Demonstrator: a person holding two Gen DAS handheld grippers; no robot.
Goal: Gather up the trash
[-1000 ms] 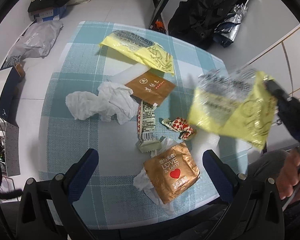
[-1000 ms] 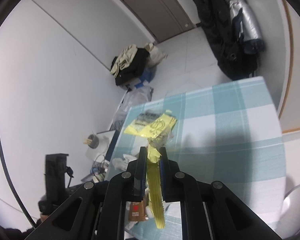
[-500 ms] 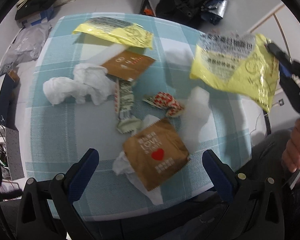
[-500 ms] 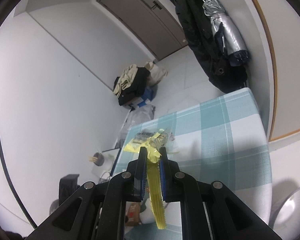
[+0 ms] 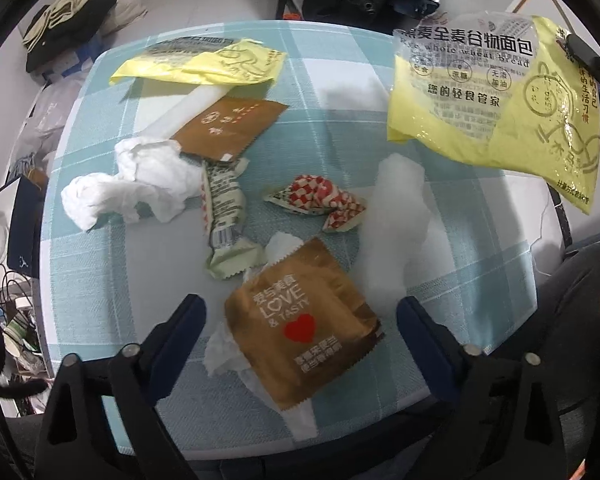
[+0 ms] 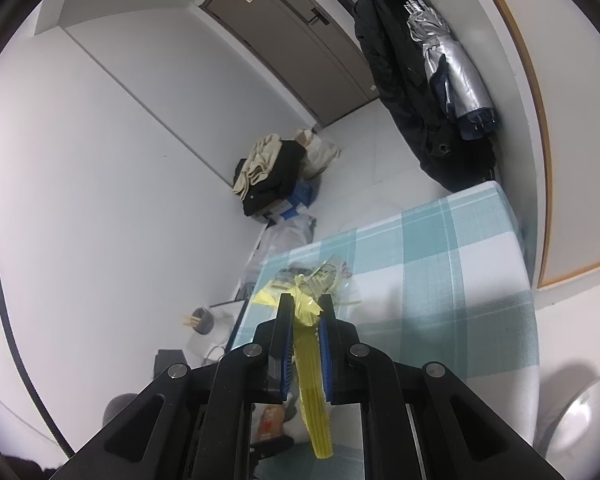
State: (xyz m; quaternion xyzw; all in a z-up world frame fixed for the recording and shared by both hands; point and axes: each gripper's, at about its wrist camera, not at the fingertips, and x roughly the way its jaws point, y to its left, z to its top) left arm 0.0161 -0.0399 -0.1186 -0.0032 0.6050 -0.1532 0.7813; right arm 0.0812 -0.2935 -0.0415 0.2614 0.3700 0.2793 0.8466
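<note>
My left gripper [image 5: 300,312] hangs over a gold "LOVE & TASTY" wrapper [image 5: 304,332] at the near edge of the teal checked table [image 5: 100,280]. Its jaws are closing, with the wrapper between them and the pads clear of it. A crumpled tissue [image 5: 224,356] lies under the wrapper. Farther back lie a green-white bar wrapper [image 5: 224,220], a red checked wrapper [image 5: 320,200], a white tissue wad [image 5: 132,184], a brown sachet [image 5: 232,128] and a yellow bag [image 5: 204,64]. My right gripper [image 6: 305,304] is shut on a yellow bread bag [image 5: 496,92], held above the table's right side.
A white plastic piece [image 5: 396,232] lies right of the gold wrapper. A dark coat and a silver umbrella [image 6: 452,72] hang by the far wall. Clothes [image 6: 272,168] are piled on the floor. A person's leg [image 5: 580,280] is at the table's right edge.
The left gripper has come lower and nearer over the gold wrapper, and its jaws have narrowed a little. The right gripper still holds the yellow bag and has tipped upward.
</note>
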